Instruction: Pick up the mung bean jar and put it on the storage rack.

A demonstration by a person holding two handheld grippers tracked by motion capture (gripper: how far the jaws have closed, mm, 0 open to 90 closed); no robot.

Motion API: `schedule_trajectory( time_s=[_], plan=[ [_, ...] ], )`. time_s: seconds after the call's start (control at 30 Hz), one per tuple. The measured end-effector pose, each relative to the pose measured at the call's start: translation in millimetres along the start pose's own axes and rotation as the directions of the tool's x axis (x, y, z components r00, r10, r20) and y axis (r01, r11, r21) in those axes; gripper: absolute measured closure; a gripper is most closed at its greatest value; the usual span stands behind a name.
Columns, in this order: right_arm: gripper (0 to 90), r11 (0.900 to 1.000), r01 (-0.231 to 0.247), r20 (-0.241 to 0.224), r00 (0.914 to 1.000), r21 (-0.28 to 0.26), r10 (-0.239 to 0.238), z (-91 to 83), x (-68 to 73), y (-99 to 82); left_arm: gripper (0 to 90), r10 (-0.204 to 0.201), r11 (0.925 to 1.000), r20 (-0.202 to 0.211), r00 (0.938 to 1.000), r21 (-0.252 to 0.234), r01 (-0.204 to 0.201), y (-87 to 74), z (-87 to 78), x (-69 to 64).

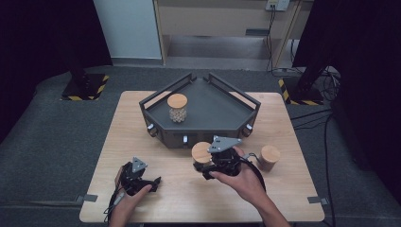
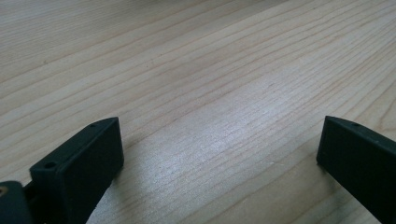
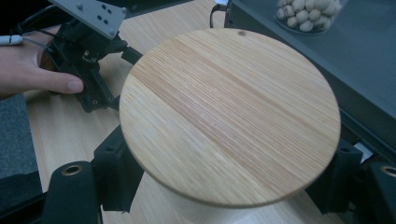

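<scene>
My right gripper is shut on a jar with a round wooden lid; its black jaws clamp the jar's body from both sides just under the lid. It holds the jar slightly above the table, in front of the dark tray. My left gripper rests low over the wooden table at the front left. Its jaws stand wide open with bare wood between them. In the right gripper view, the left gripper and the hand holding it are beyond the lid.
A lidded jar of pale nuts stands in the left part of the railed tray. Another wooden-lidded jar stands on the table right of my right hand. Grey floor mats surround the table.
</scene>
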State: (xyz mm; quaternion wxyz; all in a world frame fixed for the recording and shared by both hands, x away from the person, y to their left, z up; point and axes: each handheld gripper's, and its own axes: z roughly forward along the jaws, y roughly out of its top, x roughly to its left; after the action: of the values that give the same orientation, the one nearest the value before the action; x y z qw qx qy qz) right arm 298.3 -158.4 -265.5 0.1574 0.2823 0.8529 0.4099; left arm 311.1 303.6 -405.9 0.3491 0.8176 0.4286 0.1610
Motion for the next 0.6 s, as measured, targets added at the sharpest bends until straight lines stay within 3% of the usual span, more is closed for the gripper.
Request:
schedule_trajectory(
  time_s=[0.6],
  plan=[
    [25.7,0.9998,0.014,-0.004,0.9999,-0.017,-0.014,-9.6,-7.4,21.3,0.0,0.0,1.0,0.0,1.0,0.0,0.0,0.1,0.0,0.1]
  ],
)
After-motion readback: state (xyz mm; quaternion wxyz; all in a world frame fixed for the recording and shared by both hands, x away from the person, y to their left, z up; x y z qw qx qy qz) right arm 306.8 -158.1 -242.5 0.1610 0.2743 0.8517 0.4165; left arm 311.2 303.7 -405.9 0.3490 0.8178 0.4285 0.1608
